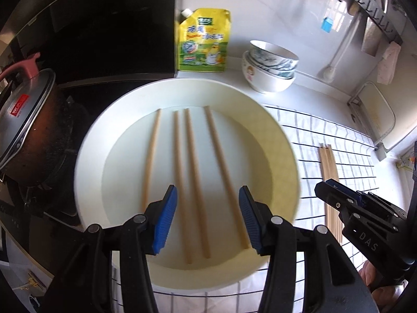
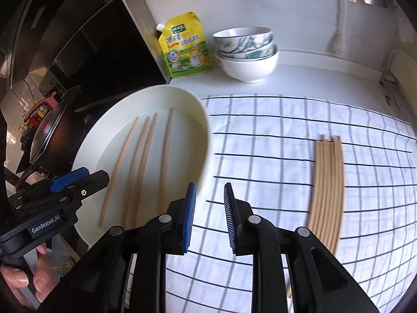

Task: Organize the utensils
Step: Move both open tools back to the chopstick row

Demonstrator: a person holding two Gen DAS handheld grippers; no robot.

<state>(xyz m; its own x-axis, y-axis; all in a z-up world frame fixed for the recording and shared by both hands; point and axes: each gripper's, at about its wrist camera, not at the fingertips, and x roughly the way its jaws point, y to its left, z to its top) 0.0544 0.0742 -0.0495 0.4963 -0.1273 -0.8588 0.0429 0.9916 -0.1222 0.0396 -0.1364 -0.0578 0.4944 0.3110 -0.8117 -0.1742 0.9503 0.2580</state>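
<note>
On the white plate (image 1: 91,140), four loose chopsticks (image 1: 194,182) are laid directly ahead of the left gripper (image 1: 207,219).

Their long axes are run nearly in line with that gripper's pointing direction, thin ends away, so a crosswise pinch is favoured; its jaws are seen apart and empty, the two middle sticks framed between the blue pads (image 1: 164,221) with no contact; the right gripper (image 2: 209,216) is held over the checked cloth (image 2: 260,130) just beside the plate's rim, jaws slightly parted and gripping nothing; the gathered bundle (image 2: 328,182) is laid on the cloth well to its right, parallel to the loose sticks; the left hand is judged nearer to the plate's sticks, the right nearer to the bundle.
</note>
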